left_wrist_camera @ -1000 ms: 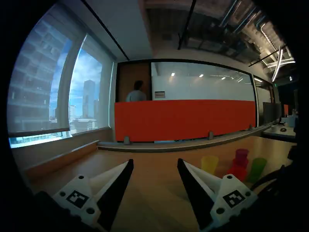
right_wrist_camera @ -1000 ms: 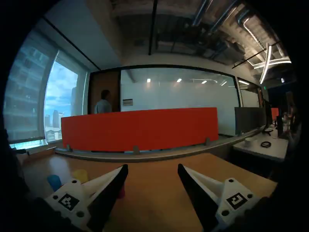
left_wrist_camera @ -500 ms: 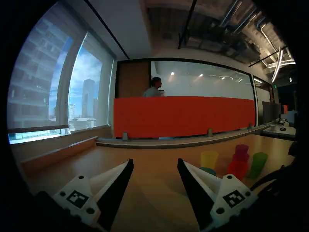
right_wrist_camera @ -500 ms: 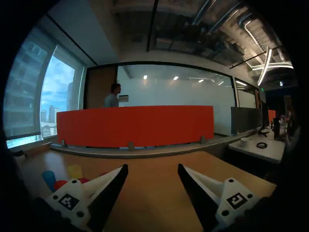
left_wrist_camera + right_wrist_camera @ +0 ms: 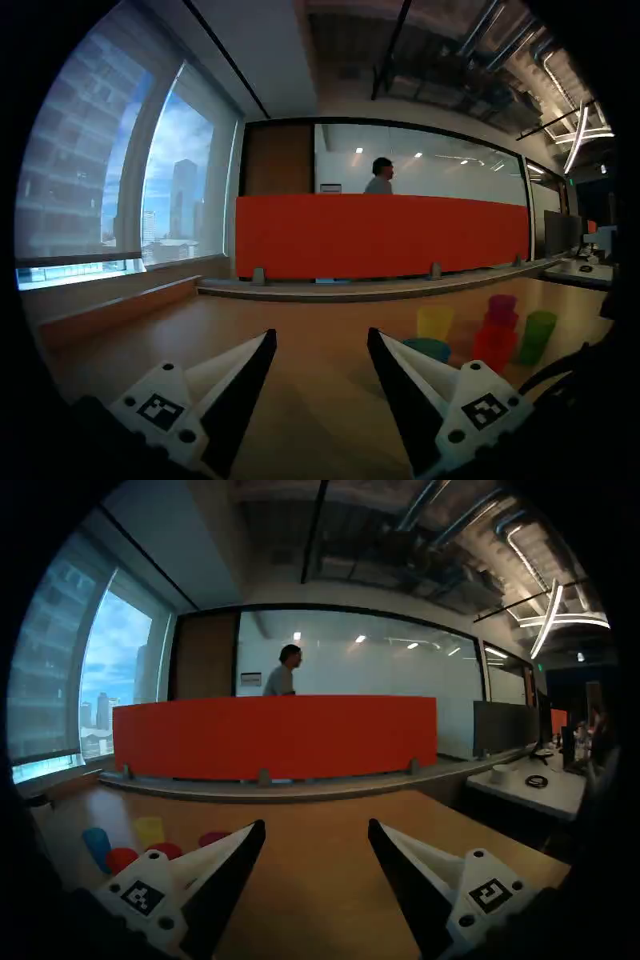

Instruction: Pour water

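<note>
In the left gripper view, the left gripper (image 5: 320,334) held its fingers apart and empty over the wooden table (image 5: 320,412). A yellow cup (image 5: 434,322), a teal cup (image 5: 428,347) and a green cup (image 5: 538,336) stood beyond the right finger. In the right gripper view, the right gripper (image 5: 314,826) was equally spread. A blue cup (image 5: 96,844) stood left of its left finger.

Cups (image 5: 496,346) stand clustered on the table (image 5: 320,340), before the divider (image 5: 376,236).

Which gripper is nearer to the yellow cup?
Left, probably. The yellow cup stands just ahead of the left gripper, slightly to its right; from the right gripper it looks smaller, far off to the left.
</note>
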The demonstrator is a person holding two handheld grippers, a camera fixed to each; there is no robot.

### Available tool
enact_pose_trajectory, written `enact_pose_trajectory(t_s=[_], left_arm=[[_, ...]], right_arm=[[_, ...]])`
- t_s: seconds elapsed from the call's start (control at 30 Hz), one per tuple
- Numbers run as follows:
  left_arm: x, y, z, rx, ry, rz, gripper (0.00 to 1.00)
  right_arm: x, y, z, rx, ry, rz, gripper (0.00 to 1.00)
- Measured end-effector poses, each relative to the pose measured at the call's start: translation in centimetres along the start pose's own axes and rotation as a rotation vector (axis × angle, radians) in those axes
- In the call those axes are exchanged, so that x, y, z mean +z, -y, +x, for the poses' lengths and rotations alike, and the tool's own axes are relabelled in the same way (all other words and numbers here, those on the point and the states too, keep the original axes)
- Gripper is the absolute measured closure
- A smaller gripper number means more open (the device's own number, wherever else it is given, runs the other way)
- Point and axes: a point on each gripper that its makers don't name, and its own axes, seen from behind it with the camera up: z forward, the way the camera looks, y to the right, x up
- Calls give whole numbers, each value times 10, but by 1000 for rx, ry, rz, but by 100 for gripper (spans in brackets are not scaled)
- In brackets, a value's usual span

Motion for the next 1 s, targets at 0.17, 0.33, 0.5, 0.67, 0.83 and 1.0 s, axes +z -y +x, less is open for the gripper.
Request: enact_pose_trajectory(t_s=[0.17,0.33,0.5,0.67,0.83,1.0], left_arm=[[2,-1,-5,5,9,-3,16],[3,-1,-8,3,17,-1,16],[4,0,-8,1,21,-4,16],[5,-1,-9,1,21,-5,16],[4,-1,-10,2,21,-4,16],[3,-2,-10,3,21,-3,16]], right_arm=[[0,-2,2,3,-3,-6,0],[0,-2,4,0,-3,-11,0],[0,-1,5,0,-5,-8,0],[-1,0,8,4,-9,-3,0],[-3,-2,10,4,-11,-6,0],[-6,-6,11,10,-12,-10,0]])
